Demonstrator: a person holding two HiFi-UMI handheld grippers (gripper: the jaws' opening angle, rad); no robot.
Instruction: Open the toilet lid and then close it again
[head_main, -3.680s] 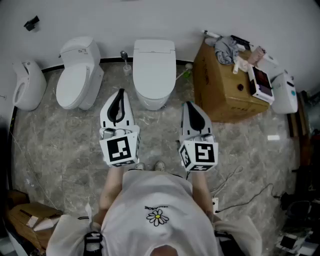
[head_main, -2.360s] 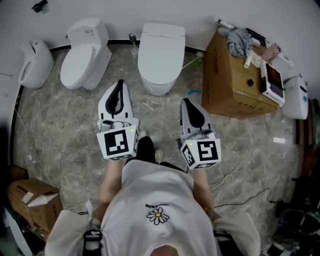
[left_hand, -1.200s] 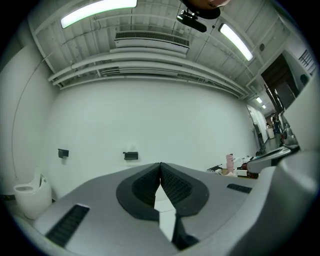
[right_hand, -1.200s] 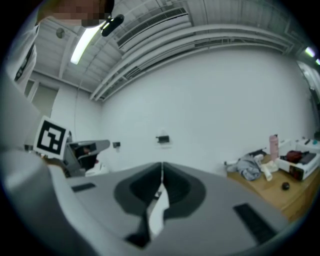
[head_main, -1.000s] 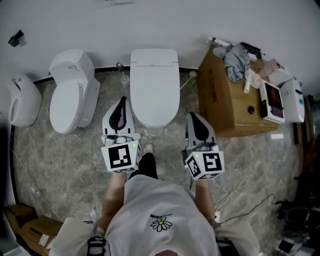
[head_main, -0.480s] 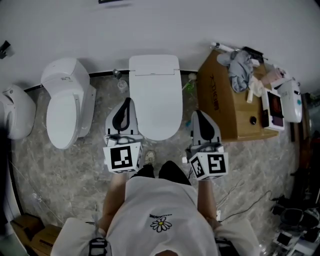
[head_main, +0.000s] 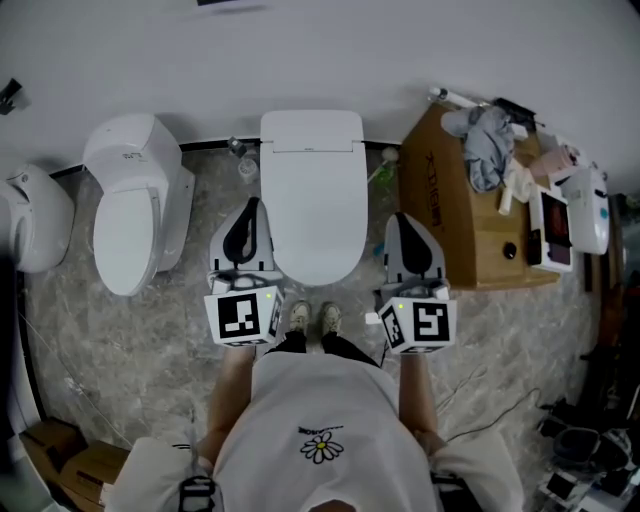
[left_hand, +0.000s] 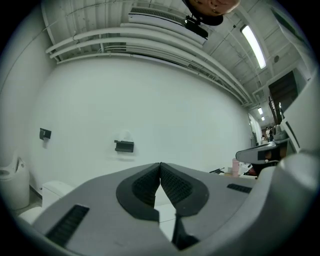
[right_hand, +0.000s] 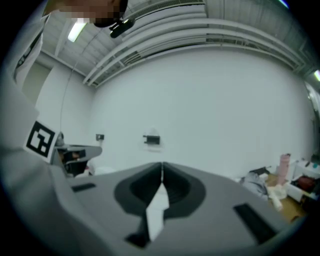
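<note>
I see the toilet (head_main: 312, 150) standing against the white wall (head_main: 320, 50), straight ahead of my shoes (head_main: 315, 318), with its lid (head_main: 312, 215) down flat over the bowl. My left gripper (head_main: 252, 205) sits just beside the bowl's left edge. My right gripper (head_main: 401, 218) sits just beside its right edge, between the toilet and a cardboard box (head_main: 450, 215). Both point toward the wall, and I cannot tell whether either touches the toilet. In the left gripper view the jaws are pressed together at the tips with nothing between them. The right gripper view shows the same: tips meeting, nothing held. A second toilet (head_main: 130, 205) stands on the marble floor (head_main: 120, 340) to the left, well apart. Clothes (head_main: 487, 135) and small items lie on top of the box.
</note>
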